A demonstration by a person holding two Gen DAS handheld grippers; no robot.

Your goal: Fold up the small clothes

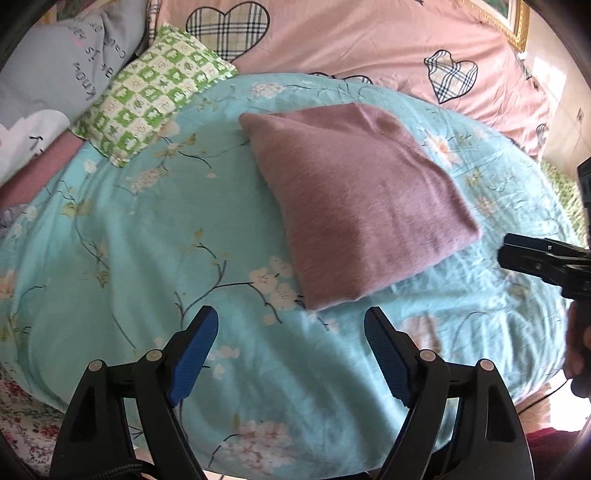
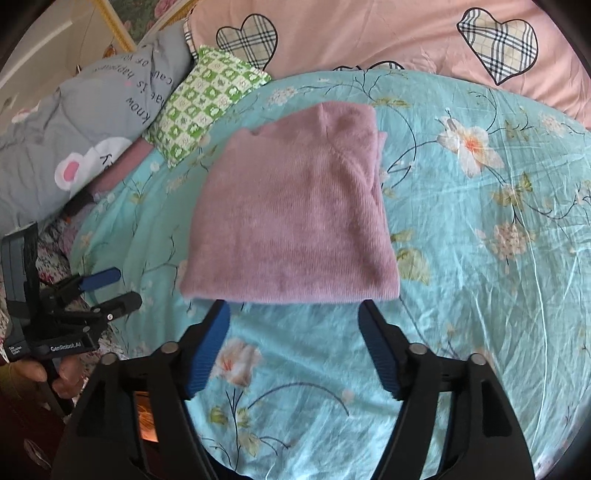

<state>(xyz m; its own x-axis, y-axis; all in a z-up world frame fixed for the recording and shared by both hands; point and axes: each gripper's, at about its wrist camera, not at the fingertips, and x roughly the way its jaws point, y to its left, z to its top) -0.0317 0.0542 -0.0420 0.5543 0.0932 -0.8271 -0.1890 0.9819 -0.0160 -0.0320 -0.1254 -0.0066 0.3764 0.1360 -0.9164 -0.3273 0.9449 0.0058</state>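
A mauve knit garment lies folded into a rough square on the turquoise floral sheet. In the left wrist view my left gripper hovers open just short of the fold's near corner, nothing between its blue pads. The right gripper's black finger pokes in from the right edge. In the right wrist view the same garment sits straight ahead, and my right gripper stands open just below its near edge, empty. The left gripper shows at the left, held in a hand.
A green checked folded cloth lies at the sheet's far left corner, beside a grey printed pillow. A pink quilt with plaid hearts runs along the back. A gold picture frame hangs at the far right.
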